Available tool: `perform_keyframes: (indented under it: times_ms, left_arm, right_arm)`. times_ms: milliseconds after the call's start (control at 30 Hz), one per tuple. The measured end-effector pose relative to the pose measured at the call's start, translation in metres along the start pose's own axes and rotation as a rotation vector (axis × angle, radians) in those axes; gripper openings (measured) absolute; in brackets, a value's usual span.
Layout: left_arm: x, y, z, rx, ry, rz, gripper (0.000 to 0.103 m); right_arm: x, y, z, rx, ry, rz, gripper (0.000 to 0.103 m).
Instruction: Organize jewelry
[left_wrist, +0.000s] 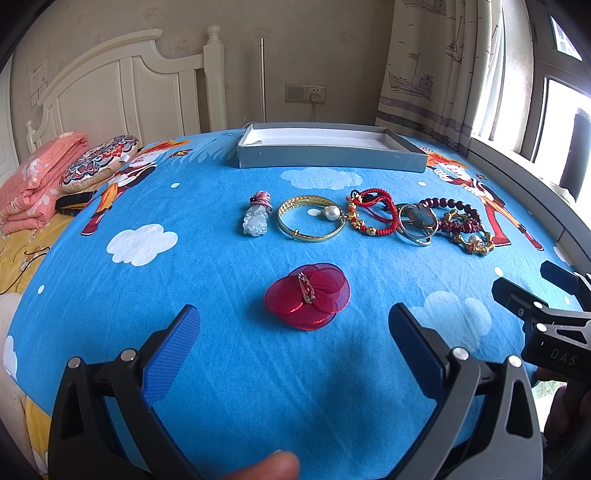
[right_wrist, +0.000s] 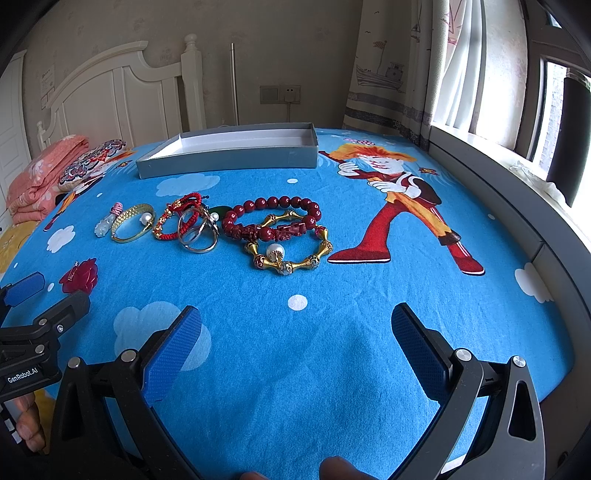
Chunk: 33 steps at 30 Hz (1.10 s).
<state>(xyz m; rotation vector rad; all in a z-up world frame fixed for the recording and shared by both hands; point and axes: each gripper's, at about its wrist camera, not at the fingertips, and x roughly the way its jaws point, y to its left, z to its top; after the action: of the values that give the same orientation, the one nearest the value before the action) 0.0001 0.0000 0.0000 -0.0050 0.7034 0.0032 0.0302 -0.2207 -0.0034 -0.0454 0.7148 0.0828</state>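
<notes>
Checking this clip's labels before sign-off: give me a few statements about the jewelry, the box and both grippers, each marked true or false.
1. The grey box holds no jewelry that can be seen. True.
2. The left gripper is shut on the red flower brooch. False: its jaws are open and the brooch lies on the blue sheet ahead of them.
3. The gold bangle has a pearl on it. True.
4. The right gripper holds the red bead bracelet. False: it is open and empty; the bracelet lies on the sheet.
5. The jade pendant is inside the box. False: it lies beside the bangle.
</notes>
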Motion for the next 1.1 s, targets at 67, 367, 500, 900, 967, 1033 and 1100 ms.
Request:
perform_keyframes:
  times_ms: [67,367,500,900,967,1033,1100]
  left_arm:
    - [0.0,0.0,0.0,-0.001,0.001,0.0,0.099]
    - [0.0,0.0,0.0,-0.001,0.001,0.0,0.099]
    - [0.0,0.0,0.0,-0.001,0.001,0.0,0.099]
    - [0.001,0.004,0.001,-0.005,-0.004,-0.004,0.099]
    - [0.001,0.005,0.0,-0.008,-0.004,-0.028,0.099]
    - [0.001,0.009,-0.001,-0.013,-0.005,-0.021,0.099]
    - [-0.001,0.013,-0.001,-0.025,-0.014,-0.028,0.098]
  right_arm:
    - [0.0,0.0,0.0,0.0,0.0,0.0,0.096]
    - [0.0,0.0,0.0,0.0,0.001,0.0,0.096]
    - [0.0,0.001,0.0,-0.001,0.001,0.0,0.096]
    - [0.006,-0.002,-0.004,-0.001,0.011,0.001,0.096]
    - [0.004,0.001,-0.001,-0.004,0.004,0.002,0.096]
    - [0.002,0.003,-0.001,-0.012,-0.003,0.007,0.096]
    - [-0.001,0.006,-0.002,-0.028,-0.007,0.01,0.096]
